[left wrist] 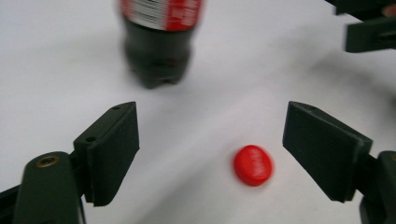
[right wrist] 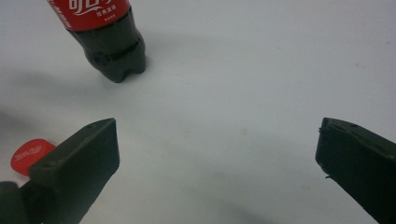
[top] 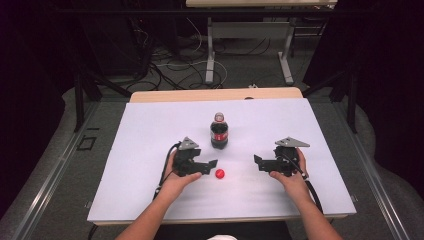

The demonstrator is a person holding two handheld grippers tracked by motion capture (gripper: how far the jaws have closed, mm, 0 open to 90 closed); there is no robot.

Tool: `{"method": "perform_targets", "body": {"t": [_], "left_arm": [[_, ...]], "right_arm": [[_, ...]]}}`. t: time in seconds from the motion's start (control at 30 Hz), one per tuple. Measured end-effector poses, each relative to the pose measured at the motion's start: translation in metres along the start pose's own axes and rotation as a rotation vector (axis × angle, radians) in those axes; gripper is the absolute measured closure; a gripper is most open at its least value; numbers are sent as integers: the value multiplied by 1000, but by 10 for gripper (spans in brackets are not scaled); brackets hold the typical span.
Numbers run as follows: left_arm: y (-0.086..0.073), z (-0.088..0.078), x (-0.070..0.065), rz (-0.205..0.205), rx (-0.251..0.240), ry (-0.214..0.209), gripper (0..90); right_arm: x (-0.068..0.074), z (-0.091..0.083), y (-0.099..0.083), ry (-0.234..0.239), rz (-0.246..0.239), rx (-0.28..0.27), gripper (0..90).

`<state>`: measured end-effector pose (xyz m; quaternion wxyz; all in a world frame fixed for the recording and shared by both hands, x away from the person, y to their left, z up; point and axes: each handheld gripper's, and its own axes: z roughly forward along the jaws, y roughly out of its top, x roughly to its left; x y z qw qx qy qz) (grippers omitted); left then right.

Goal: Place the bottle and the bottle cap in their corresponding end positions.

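Note:
A small cola bottle (top: 219, 131) with a red label stands upright at the middle of the white table cover (top: 140, 130). Near it lies a red bottle cap (top: 219, 173), flat on the cover. My left gripper (top: 212, 167) is open just left of the cap. In the left gripper view the cap (left wrist: 253, 165) rests on the cover between the wide-spread jaws, nearer the right one and touching neither, with the bottle (left wrist: 156, 51) beyond. My right gripper (top: 258, 162) is open farther right with nothing between its jaws. Its view shows the bottle (right wrist: 105, 42) and the cap (right wrist: 29, 155) behind the left jaw.
The cover ends at a wooden table edge (top: 215, 94) at the back. Beyond it, desk legs (top: 210, 60) and loose cables (top: 165, 70) stand on the floor. The right gripper's jaws (left wrist: 369, 32) show at the top right of the left gripper view.

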<state>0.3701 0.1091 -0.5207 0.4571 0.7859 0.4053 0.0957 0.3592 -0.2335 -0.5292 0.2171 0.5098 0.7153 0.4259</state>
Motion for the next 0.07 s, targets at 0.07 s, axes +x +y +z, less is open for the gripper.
{"method": "perform_targets", "body": {"t": [0.07], "left_arm": [[-1,-11,10,-9,-24,27,207]], "right_arm": [[-2,-1,0,-5,14,1,0]]}}
